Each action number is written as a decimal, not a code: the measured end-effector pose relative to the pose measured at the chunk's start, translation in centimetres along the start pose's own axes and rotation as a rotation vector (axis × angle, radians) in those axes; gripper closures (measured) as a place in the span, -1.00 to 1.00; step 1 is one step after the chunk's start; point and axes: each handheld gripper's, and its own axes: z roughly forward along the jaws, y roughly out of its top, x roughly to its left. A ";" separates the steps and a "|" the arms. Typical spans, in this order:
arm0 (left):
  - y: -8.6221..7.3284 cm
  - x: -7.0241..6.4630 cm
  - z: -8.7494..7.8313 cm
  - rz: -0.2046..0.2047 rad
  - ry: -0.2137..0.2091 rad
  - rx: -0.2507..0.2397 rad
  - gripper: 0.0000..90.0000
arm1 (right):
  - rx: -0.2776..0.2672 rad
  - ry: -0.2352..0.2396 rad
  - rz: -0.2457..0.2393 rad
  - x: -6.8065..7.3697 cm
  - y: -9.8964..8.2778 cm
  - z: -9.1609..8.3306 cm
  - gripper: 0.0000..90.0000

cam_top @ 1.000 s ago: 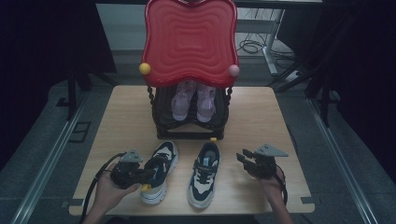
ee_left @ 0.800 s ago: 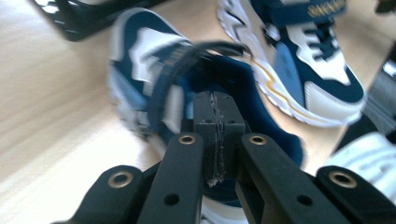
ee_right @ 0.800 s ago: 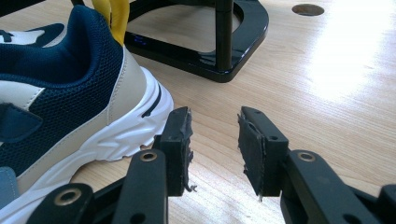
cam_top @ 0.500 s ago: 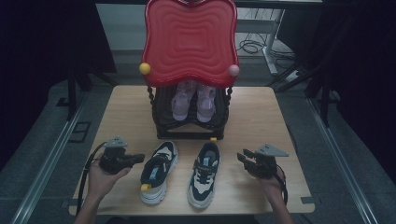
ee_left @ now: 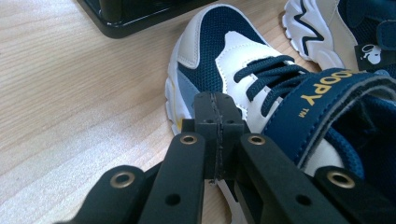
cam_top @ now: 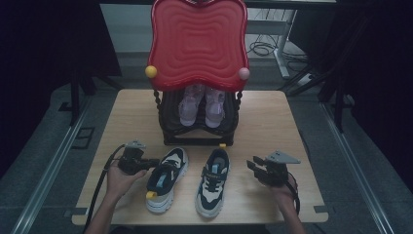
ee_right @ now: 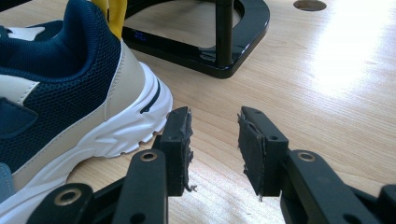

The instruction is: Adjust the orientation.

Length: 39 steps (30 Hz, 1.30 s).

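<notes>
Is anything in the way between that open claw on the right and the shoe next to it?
Nothing visible. The right claw stands open over bare table, with the right shoe just to its side. The black rack base lies farther back, off that path.

Dim, dark-edged high view; gripper views bright, with table glare.

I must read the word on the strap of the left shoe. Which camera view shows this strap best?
The left gripper view: the blue strap is close, its yellow letters readable. The high view shows it as a small dark band. The right gripper view looks at the other shoe.
</notes>
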 end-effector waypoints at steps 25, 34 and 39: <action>-3.9 0.7 -3.0 -0.035 0.076 -0.080 0.31 | 0.019 0.035 0.001 -0.1 -0.9 -1.1 0.45; -3.9 0.5 -3.2 -0.039 0.073 -0.078 0.19 | 0.012 0.098 -0.023 0.5 0.0 -1.1 0.93; -3.9 0.5 -3.6 -0.040 0.075 -0.083 0.15 | 0.018 0.137 -0.044 1.1 0.4 -1.0 0.98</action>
